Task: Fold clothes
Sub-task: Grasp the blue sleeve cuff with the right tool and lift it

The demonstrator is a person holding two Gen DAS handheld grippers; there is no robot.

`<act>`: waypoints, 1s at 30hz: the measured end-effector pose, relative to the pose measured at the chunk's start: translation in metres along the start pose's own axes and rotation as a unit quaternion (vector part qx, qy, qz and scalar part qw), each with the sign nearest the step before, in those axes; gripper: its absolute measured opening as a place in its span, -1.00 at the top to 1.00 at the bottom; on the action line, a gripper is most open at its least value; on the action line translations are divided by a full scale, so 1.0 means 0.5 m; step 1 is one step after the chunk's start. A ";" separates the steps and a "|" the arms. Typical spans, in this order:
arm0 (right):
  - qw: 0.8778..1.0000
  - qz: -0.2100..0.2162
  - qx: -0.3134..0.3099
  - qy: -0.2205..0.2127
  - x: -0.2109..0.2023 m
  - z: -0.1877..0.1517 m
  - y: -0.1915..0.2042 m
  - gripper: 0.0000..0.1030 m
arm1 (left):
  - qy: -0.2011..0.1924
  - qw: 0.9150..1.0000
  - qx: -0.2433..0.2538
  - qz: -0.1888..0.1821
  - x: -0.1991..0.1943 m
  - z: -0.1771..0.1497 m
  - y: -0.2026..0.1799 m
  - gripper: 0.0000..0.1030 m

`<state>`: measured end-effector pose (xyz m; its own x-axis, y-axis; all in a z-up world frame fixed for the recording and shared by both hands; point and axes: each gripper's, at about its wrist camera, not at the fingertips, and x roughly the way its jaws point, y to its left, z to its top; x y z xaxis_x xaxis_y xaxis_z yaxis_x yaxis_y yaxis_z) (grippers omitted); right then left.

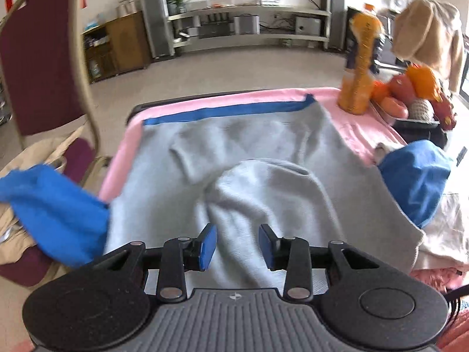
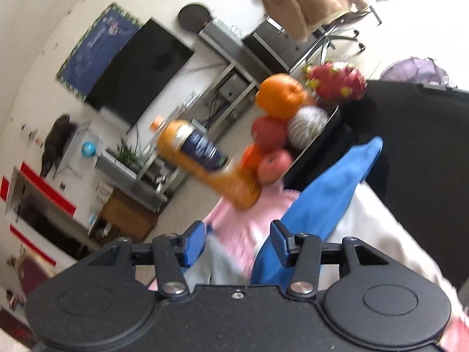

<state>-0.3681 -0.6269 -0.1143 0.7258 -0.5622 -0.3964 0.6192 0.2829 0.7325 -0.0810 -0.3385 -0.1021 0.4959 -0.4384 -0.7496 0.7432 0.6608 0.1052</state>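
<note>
Grey top (image 1: 234, 158) spread on pink-covered desk (image 1: 346, 108), both sets of fingers parted and empty, with risk of right gripper (image 2: 237, 243) clipping bottle (image 2: 202, 158) just beside blue sleeve (image 2: 325, 199).

I hold the left gripper (image 1: 238, 245) tilted downward, jaws apart, nothing pinched. My right gripper (image 2: 238, 242) is rolled sideways, jaws apart too.
</note>
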 end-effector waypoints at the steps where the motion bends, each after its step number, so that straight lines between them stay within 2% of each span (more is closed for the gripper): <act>1: 1.000 -0.003 0.009 -0.008 0.014 0.011 -0.019 0.05 | 0.005 1.000 0.010 0.004 0.012 0.000 -0.019 0.26; 5: 0.995 -0.030 0.091 -0.023 0.068 0.040 -0.127 0.00 | 0.031 0.998 0.047 0.009 0.055 -0.008 -0.073 0.25; 9: 0.978 -0.053 0.204 0.008 0.132 0.058 -0.237 -0.01 | 0.052 0.997 0.049 0.008 0.084 -0.013 -0.091 0.25; 12: 0.968 -0.074 0.240 0.006 0.171 0.068 -0.279 0.04 | 0.062 0.997 0.046 0.009 0.096 -0.016 -0.096 0.25; 14: 0.965 -0.089 0.245 -0.002 0.195 0.075 -0.292 0.12 | 0.065 0.997 0.047 0.013 0.100 -0.017 -0.097 0.25; 16: 0.963 -0.097 0.250 -0.005 0.223 0.080 -0.302 0.37 | 0.068 0.997 0.042 0.016 0.104 -0.018 -0.092 0.24; 17: 0.962 -0.097 0.254 -0.004 0.237 0.081 -0.306 0.41 | 0.070 0.997 0.037 0.017 0.107 -0.017 -0.089 0.24; 20: 0.960 -0.105 0.260 0.006 0.272 0.082 -0.313 0.40 | 0.076 0.997 0.024 0.018 0.117 -0.014 -0.079 0.24; 22: 0.958 -0.113 0.264 0.011 0.287 0.081 -0.318 0.29 | 0.079 0.997 0.018 0.019 0.123 -0.013 -0.075 0.24; 23: 0.957 -0.116 0.267 0.009 0.288 0.080 -0.321 0.30 | 0.080 0.997 0.015 0.019 0.124 -0.013 -0.072 0.24; 24: 0.956 -0.118 0.268 0.006 0.288 0.078 -0.324 0.41 | 0.081 0.996 0.012 0.019 0.125 -0.014 -0.070 0.24; 25: 0.958 -0.118 0.261 0.001 0.289 0.079 -0.322 0.81 | 0.082 0.996 0.010 0.018 0.126 -0.015 -0.067 0.24; 26: 0.962 -0.120 0.245 -0.004 0.289 0.082 -0.315 0.91 | 0.082 0.996 0.007 0.017 0.126 -0.017 -0.064 0.24; 30: 0.979 -0.116 0.167 -0.031 0.269 0.102 -0.254 0.93 | 0.078 0.997 -0.005 0.013 0.116 -0.024 -0.044 0.24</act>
<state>-0.3646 -0.7781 -0.2324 0.5516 -0.6301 -0.5465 0.6255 -0.1210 0.7708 -0.0739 -0.3713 -0.1555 0.4384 -0.3224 -0.8390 0.7263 0.6769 0.1194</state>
